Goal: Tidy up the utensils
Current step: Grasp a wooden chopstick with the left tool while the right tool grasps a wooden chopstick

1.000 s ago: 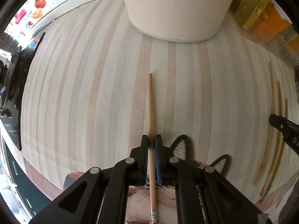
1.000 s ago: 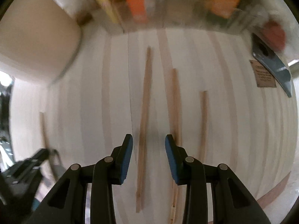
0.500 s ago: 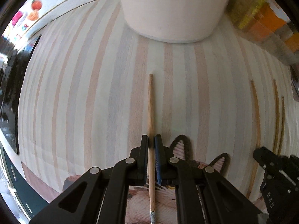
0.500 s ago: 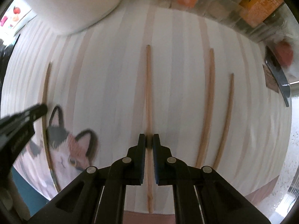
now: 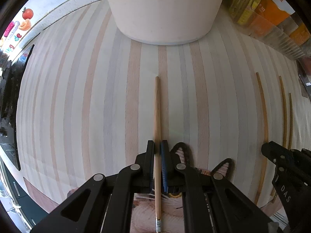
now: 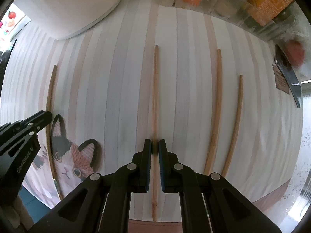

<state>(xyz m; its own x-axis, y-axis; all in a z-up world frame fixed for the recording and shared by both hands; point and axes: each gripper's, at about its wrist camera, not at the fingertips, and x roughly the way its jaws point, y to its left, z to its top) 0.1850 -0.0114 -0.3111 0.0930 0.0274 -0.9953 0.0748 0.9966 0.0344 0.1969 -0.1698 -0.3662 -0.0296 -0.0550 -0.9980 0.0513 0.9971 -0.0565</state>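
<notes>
My left gripper (image 5: 157, 145) is shut on a wooden chopstick (image 5: 157, 112) with a metal-capped end, lying along the striped mat and pointing at a large white container (image 5: 165, 9). My right gripper (image 6: 155, 144) is shut on another wooden chopstick (image 6: 155, 89) that lies lengthwise on the mat. Two more chopsticks (image 6: 217, 104) (image 6: 236, 120) lie to its right. In the right wrist view the left gripper (image 6: 25, 128) and its chopstick (image 6: 51, 89) show at the left; in the left wrist view the right gripper (image 5: 285, 165) shows at the right edge.
A cat-face coaster (image 6: 72, 159) lies at the mat's near edge between the grippers. Clear bins with orange and yellow packets (image 6: 252, 3) line the back. A dark flat object with a label (image 6: 289, 77) lies at the far right. The mat's front edge (image 6: 272, 200) is close.
My right gripper swung over the middle chopstick and closed on it from open. My left gripper stays shut on its chopstick, nearly still.
</notes>
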